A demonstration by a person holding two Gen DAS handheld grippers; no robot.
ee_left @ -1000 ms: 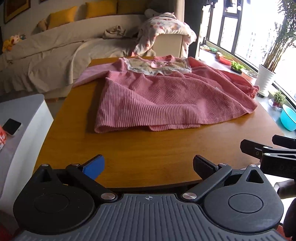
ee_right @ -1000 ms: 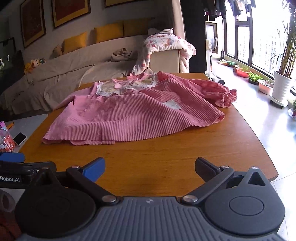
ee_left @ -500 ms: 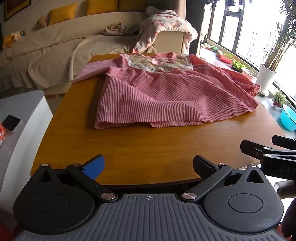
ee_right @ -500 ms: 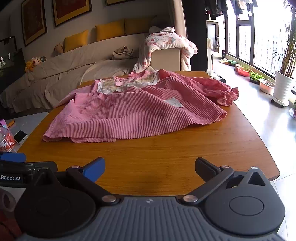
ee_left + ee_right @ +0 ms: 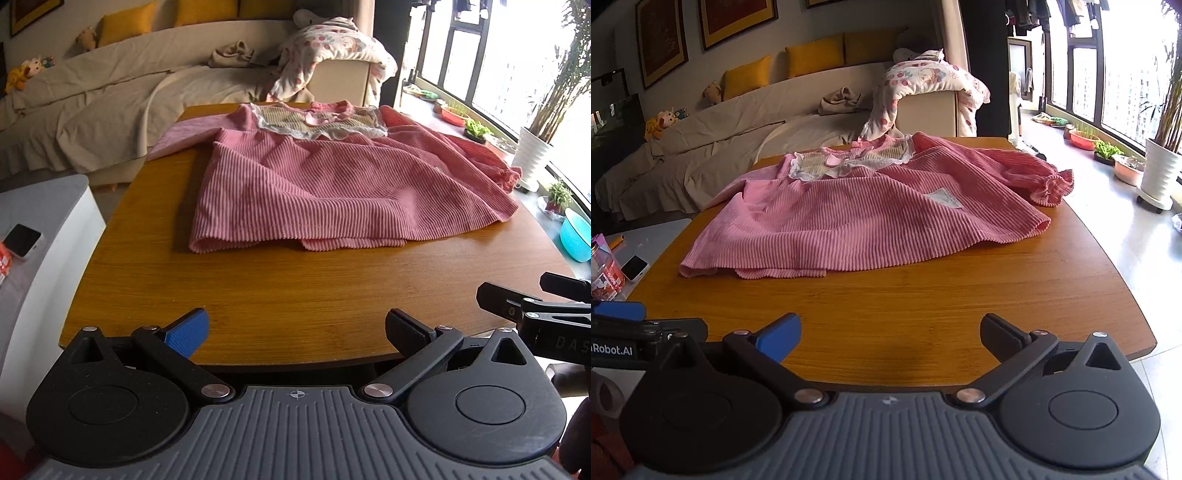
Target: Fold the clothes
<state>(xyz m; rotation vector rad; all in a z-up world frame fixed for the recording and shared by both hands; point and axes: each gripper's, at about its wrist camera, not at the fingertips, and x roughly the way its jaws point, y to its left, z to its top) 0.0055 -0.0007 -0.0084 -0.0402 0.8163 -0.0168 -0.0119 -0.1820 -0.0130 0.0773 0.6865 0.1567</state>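
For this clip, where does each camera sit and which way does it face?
Left wrist view: on the left tongs, open at the near table edge, facing the pink dress head-on; the right tongs poke in at right.
Right wrist view: on the right tongs, open, seeing the dress from further right; the left tongs show at the left edge.
Shared: dress, wooden table, sofa, both facing the same way.

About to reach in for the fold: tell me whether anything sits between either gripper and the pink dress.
Nothing visible does. Only bare wooden table lies between the open left gripper, the open right gripper and the pink dress.
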